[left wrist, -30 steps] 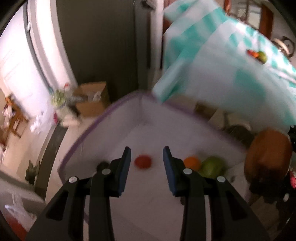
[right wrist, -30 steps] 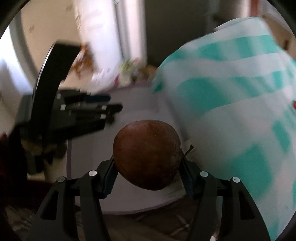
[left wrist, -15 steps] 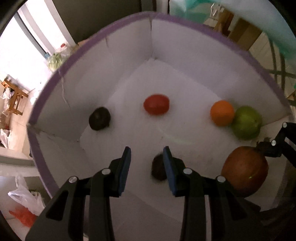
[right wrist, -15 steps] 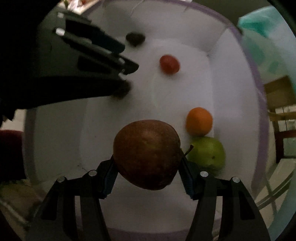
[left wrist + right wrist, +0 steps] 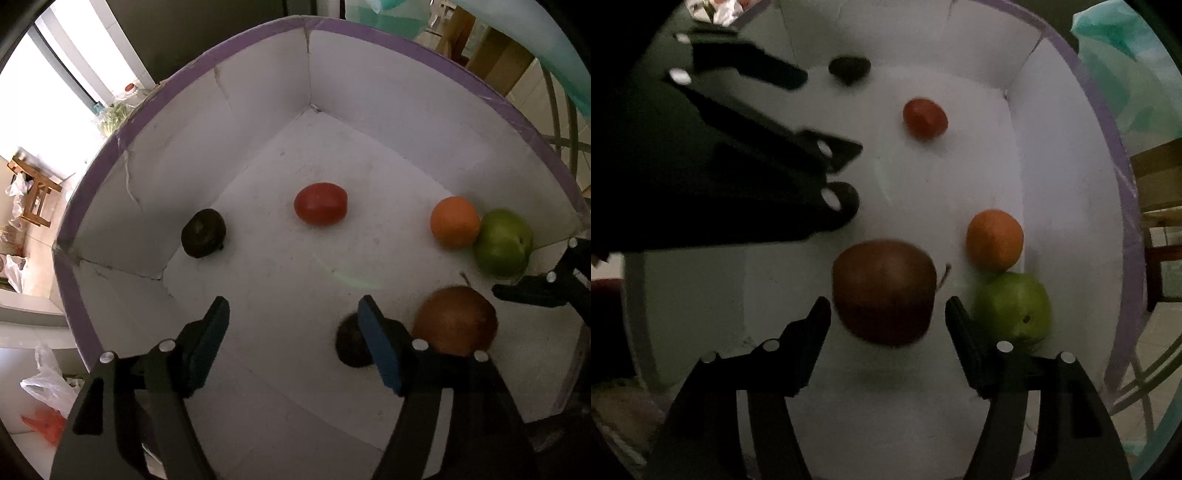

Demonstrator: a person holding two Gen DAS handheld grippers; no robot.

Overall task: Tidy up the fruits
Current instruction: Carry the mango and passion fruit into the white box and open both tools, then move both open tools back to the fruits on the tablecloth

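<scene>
A white box with a purple rim (image 5: 406, 44) (image 5: 1115, 155) holds a red tomato (image 5: 320, 204) (image 5: 925, 118), an orange (image 5: 455, 221) (image 5: 994, 240), a green apple (image 5: 503, 243) (image 5: 1012, 308) and a dark fruit (image 5: 204, 232) (image 5: 849, 68). My left gripper (image 5: 291, 310) (image 5: 831, 114) is opening over the box floor. A second small dark fruit (image 5: 349, 345) lies free against its right finger. My right gripper (image 5: 888, 306) (image 5: 543, 288) is opening too. The red-brown apple (image 5: 884, 291) (image 5: 456, 321) sits between its pads, and neither pad presses it.
Outside the box, plastic bags (image 5: 48, 391) lie on the floor at lower left and a wooden stool (image 5: 35, 184) stands further off. A teal and white cloth (image 5: 546, 48) (image 5: 1115, 48) hangs at upper right, above a metal frame (image 5: 557, 140).
Both grippers came down into the box. The left jaws then spread and let go of the small dark fruit. The right jaws spread off the red-brown apple, which sank to the box floor.
</scene>
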